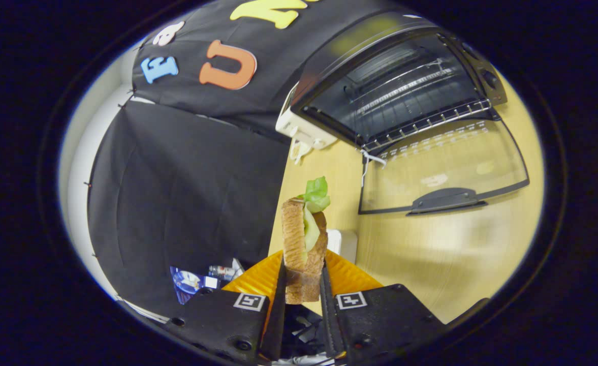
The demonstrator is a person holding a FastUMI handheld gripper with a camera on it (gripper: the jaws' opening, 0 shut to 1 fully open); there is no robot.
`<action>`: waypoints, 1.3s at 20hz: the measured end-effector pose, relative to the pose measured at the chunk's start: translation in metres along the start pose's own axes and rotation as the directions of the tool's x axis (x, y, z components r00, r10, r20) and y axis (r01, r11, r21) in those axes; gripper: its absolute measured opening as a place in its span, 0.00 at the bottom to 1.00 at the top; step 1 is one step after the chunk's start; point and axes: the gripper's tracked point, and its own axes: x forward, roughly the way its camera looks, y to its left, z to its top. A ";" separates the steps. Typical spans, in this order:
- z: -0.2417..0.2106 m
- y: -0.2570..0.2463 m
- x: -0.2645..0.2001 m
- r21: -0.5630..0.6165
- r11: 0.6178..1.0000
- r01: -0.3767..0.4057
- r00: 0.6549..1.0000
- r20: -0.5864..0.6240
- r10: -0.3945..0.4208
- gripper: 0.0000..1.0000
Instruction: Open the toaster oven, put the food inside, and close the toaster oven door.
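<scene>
a sandwich (304, 244) is held upright between the fingers of the gripper (303, 284), which are closed on its two bread sides. beyond it, on the wooden table (446, 254), the toaster oven (395, 86) is seen with its glass door (441, 162) folded down open.

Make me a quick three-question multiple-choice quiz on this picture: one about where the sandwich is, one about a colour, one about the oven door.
1. The sandwich is: A between the gripper fingers; B on the rack; C on the table.
2. The leaf poking out of it is: A red; B green; C purple.
3. The toaster oven door is: A shut; B folded down open; C removed.

Answers: 1 A, both fingers press its sides. 2 B, green lettuce tops the bread. 3 B, the glass door lies flat before the wire rack.
</scene>
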 end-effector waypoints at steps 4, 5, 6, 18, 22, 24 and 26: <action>0.044 -0.030 -0.001 0.046 0.999 0.028 0.984 0.174 -0.035 0.37; 0.054 -0.036 -0.001 0.062 0.998 0.029 0.975 0.216 -0.042 0.37; 0.066 -0.044 -0.001 0.087 0.996 0.029 0.964 0.260 -0.050 0.37; 0.190 -0.097 0.000 0.285 0.957 -0.058 0.793 0.595 -0.129 0.37; 0.212 -0.105 0.018 0.346 0.932 -0.106 0.764 0.629 -0.146 0.37; 0.220 -0.109 0.023 0.347 0.933 -0.100 0.748 0.644 -0.160 0.38; 0.224 -0.112 0.028 0.351 0.930 -0.111 0.739 0.655 -0.159 0.37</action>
